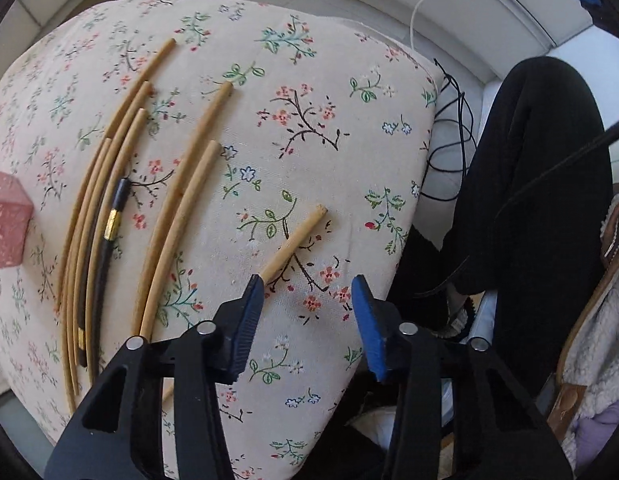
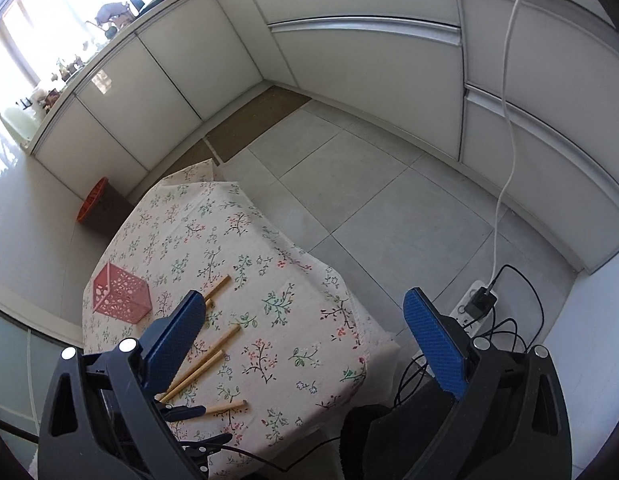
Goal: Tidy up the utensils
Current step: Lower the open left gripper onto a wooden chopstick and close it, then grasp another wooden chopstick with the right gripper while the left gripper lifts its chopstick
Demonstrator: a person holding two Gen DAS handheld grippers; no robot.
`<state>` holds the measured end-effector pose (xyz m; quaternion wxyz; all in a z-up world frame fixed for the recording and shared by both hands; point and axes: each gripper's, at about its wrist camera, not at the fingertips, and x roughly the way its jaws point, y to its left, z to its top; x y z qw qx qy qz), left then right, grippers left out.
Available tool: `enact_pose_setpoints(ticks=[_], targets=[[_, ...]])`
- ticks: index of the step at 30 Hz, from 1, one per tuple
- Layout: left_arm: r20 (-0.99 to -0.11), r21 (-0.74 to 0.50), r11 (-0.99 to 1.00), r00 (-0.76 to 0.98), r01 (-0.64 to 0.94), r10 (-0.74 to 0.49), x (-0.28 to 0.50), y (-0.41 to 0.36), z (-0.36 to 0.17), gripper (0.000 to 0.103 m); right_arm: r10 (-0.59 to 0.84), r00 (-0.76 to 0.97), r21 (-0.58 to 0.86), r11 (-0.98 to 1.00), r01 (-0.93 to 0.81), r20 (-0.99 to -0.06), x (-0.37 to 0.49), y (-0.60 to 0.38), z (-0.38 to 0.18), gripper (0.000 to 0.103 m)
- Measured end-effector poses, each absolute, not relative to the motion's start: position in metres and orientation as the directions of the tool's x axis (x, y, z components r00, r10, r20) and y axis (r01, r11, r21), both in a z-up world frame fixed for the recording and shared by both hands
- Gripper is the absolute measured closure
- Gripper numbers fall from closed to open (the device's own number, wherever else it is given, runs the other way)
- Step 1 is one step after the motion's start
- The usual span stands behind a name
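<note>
left gripper (image 1: 307, 292) part open – empty | right gripper (image 2: 305, 312) wide | basket (image 2: 121, 294) whole – right view only

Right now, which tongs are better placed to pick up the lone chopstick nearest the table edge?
Left. The left tongs hang low over the tablecloth with the lone chopstick at one pad, though nothing is gripped yet. The right tongs are open, higher up and farther back.
</note>
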<state>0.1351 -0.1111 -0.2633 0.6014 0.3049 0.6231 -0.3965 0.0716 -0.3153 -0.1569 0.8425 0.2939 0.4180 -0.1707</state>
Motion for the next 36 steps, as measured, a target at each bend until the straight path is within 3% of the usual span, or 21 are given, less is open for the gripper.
enact_pose_setpoints(ticks=[6, 11, 17, 22, 27, 32, 36], targets=[[-0.999, -0.034, 0.473, -0.042, 0.88, 0.005, 0.153, -0.112, -0.277, 0.066, -0.036, 0.557, 0.338, 0.762, 0.552, -0.83, 0.077, -0.319, -0.171, 0.007], [-1.0, -0.017, 0.427, -0.012, 0.904, -0.016, 0.154, -0.11, -0.275, 0.066, -0.031, 0.537, 0.322, 0.77, 0.55, -0.843, 0.082, -0.314, -0.176, 0.007], [-0.996, 0.008, 0.412, 0.042, 0.911, -0.074, 0.15, -0.104, -0.27, 0.096, 0.025, 0.488, 0.33, 0.767, 0.551, -0.872, 0.094, -0.301, -0.19, 0.007], [-0.957, 0.035, 0.417, 0.151, 0.908, -0.249, 0.144, -0.068, -0.235, 0.097, 0.126, 0.41, 0.352, 0.764, 0.541, -0.903, 0.113, -0.277, -0.213, 0.007], [-0.835, 0.017, 0.591, 0.337, 0.806, -0.435, 0.157, -0.002, -0.151, 0.097, 0.255, 0.311, 0.395, 0.709, 0.583, -0.916, 0.132, -0.245, -0.253, 0.009], [-0.631, -0.099, 0.695, 0.495, 0.712, -0.597, 0.146, 0.06, -0.087, 0.097, 0.352, 0.19, 0.381, 0.622, 0.683, -0.916, 0.15, -0.206, -0.296, 0.033], [-0.534, -0.138, 0.711, 0.553, 0.69, -0.64, 0.132, 0.086, -0.07, 0.097, 0.326, 0.188, 0.351, 0.563, 0.749, -0.926, 0.162, -0.188, -0.3, 0.037]])
